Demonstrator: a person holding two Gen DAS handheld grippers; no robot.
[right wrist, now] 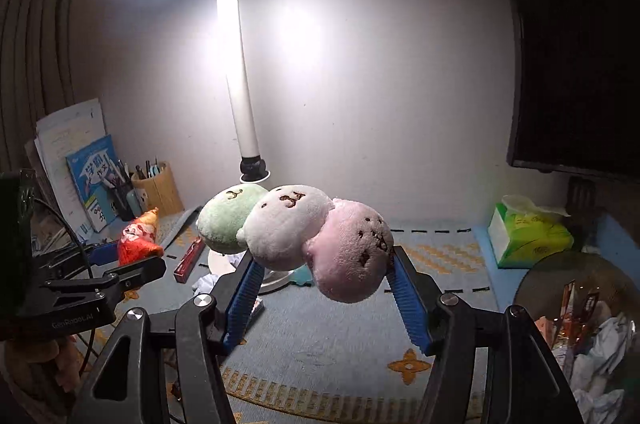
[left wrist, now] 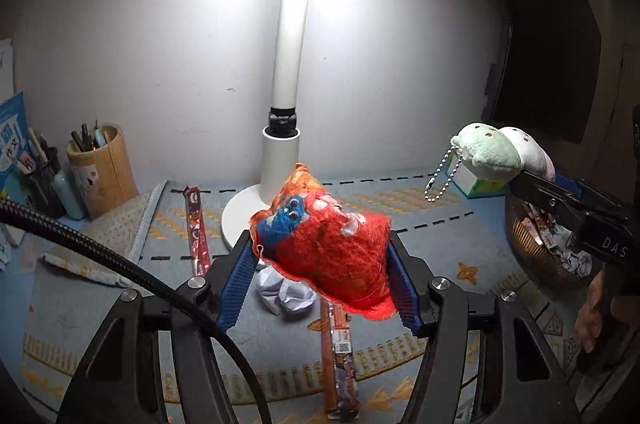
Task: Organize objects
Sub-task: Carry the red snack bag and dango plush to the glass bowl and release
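My left gripper (left wrist: 322,244) is shut on a fuzzy red and orange felt toy (left wrist: 328,248) with a blue patch, held above the desk mat. That toy (right wrist: 138,238) and the left gripper (right wrist: 120,260) also show at the left of the right wrist view. My right gripper (right wrist: 320,264) is shut on a plush string of three balls (right wrist: 296,228), green, white and pink, lifted over the mat. In the left wrist view the plush (left wrist: 496,154) hangs at the right with its bead chain dangling, gripped by the right gripper (left wrist: 532,180).
A white desk lamp (left wrist: 280,144) stands at the back middle. On the mat lie crumpled paper (left wrist: 284,294) and long red snack packets (left wrist: 338,344). A pen holder (left wrist: 102,168) and books stand back left. A tissue box (right wrist: 528,236) and a dark bin with rubbish (right wrist: 580,320) sit right.
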